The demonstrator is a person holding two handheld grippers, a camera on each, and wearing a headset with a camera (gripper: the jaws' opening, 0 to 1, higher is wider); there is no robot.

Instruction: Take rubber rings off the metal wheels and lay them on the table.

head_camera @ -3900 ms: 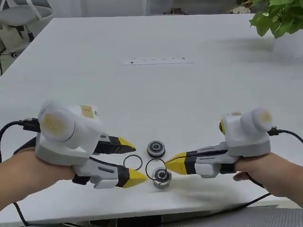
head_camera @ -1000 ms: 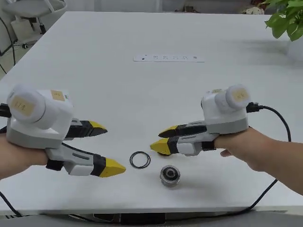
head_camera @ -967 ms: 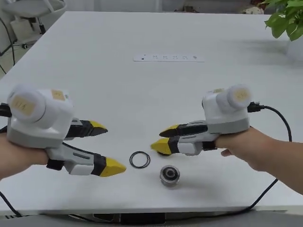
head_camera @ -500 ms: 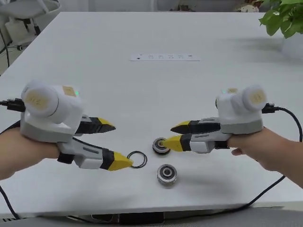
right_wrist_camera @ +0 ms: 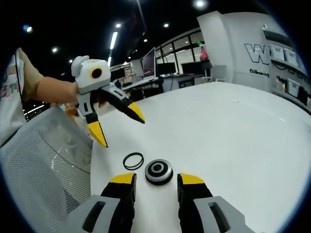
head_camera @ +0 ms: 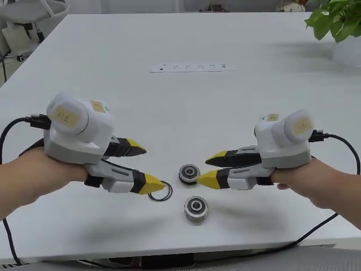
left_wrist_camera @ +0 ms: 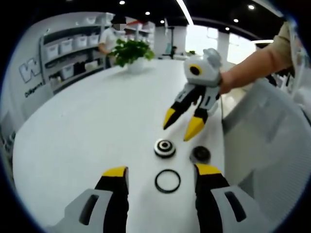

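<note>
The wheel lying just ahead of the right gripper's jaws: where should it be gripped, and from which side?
Across its outer rim, one jaw on each side. The wheel lies flat on the table, round and low, so a level approach from the right gripper's own side probably suits; its open jaws line up with it.

Two metal wheels, far wheel and near wheel; one loose rubber ring; one potted plant; two tools, left hand-held gripper and right hand-held gripper.
</note>
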